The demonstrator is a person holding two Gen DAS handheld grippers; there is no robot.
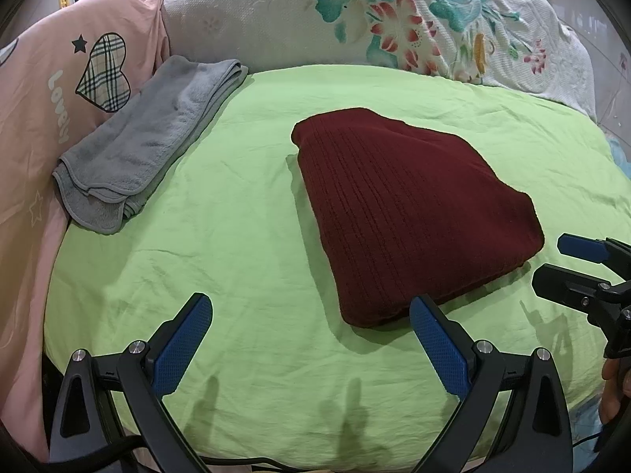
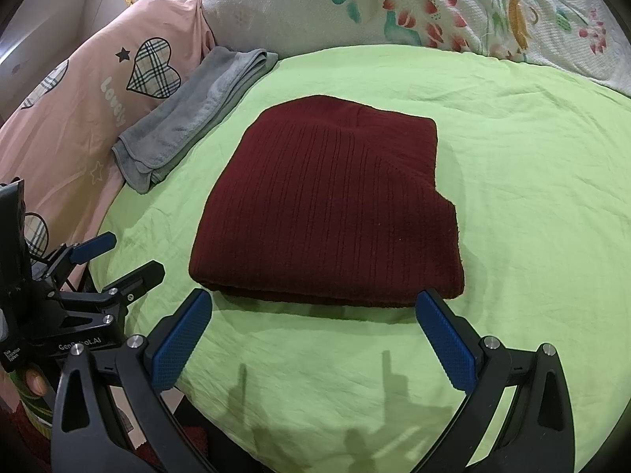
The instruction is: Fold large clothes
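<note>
A dark red ribbed knit garment (image 1: 406,213) lies folded into a flat bundle on the light green sheet (image 1: 244,236). My left gripper (image 1: 311,339) hangs open just short of its near left corner, nothing between its blue pads. In the right wrist view the same garment (image 2: 331,205) sits straight ahead, its folded edge nearest me, and my right gripper (image 2: 315,339) stands open just in front of that edge, empty. The right gripper (image 1: 560,264) also shows at the right edge of the left wrist view, and the left gripper (image 2: 126,256) at the left of the right wrist view.
A folded grey towel (image 1: 146,146) lies at the sheet's left edge against a pink quilt (image 1: 43,90) with plaid hearts. A white floral bedspread (image 1: 394,19) is piled behind. A person's fingers (image 2: 33,382) grip the left handle.
</note>
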